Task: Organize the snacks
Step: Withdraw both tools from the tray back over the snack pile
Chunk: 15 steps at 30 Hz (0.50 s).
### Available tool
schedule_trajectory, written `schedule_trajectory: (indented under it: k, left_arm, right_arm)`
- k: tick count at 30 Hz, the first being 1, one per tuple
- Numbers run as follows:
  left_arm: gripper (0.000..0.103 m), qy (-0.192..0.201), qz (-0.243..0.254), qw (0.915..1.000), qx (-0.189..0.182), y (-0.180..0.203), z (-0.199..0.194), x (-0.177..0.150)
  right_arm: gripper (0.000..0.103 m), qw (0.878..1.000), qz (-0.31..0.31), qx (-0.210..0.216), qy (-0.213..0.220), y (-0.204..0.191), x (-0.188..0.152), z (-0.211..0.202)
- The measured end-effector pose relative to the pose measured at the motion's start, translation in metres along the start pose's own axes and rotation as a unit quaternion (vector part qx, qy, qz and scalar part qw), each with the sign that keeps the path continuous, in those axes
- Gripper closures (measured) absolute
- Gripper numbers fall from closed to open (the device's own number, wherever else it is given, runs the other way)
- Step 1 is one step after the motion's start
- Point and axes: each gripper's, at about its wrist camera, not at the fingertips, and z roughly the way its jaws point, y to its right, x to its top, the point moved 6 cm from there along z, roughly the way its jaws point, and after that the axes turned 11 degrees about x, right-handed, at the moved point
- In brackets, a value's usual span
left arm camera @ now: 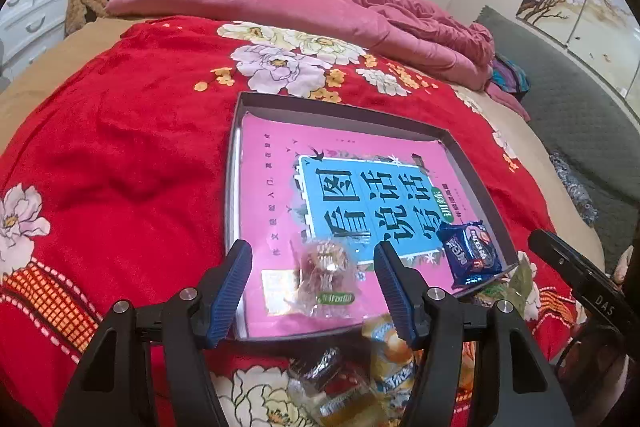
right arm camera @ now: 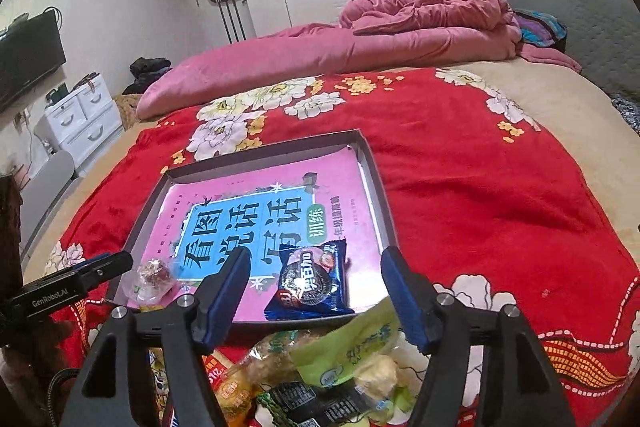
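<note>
Quick one from my session steering the two handheld grippers on the snack tidy-up. At this point both sets of jaws stood apart with nothing pinched between the pads. The left gripper (left arm camera: 314, 273) hung over the near edge of the shallow box (left arm camera: 352, 113) on the red floral blanket (left arm camera: 120, 155), and a clear-wrapped candy (left arm camera: 326, 269) lay inside the box right under the gap between its fingers, not gripped as far as I could see. Same story on the other side: the right gripper (right arm camera: 316, 281) was spread wide above the blue cookie packet (right arm camera: 310, 281), which sat flat on the pink book (right arm camera: 280, 183) lining the box, near the front wall.

So my read was that two snacks were already dropped in and I was in the gap between a release and the next pick. The rest of the snack pile (right arm camera: 320, 367) was heaped on the blanket just in front of the box, partly hidden behind the gripper frames: a yellow packet, a green one, some dark wrappers.

Next move, I figured, called for pulling each gripper back toward me over that pile, tipping down, and singling out one packet each. Tricky bit: the wrappers overlapped and looked slippery, so grabbing two at once seemed a real risk.
</note>
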Motion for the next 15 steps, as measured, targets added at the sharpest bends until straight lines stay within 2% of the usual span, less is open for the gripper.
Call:
schedule_trajectory:
  k: [15]
  left_arm:
    - [0.037, -0.006, -0.004, 1.0, 0.007, -0.012, -0.02, -0.013]
  right_arm:
    - [0.031, 1.0, 0.009, -0.012, 0.013, 0.01, -0.004, -0.023]
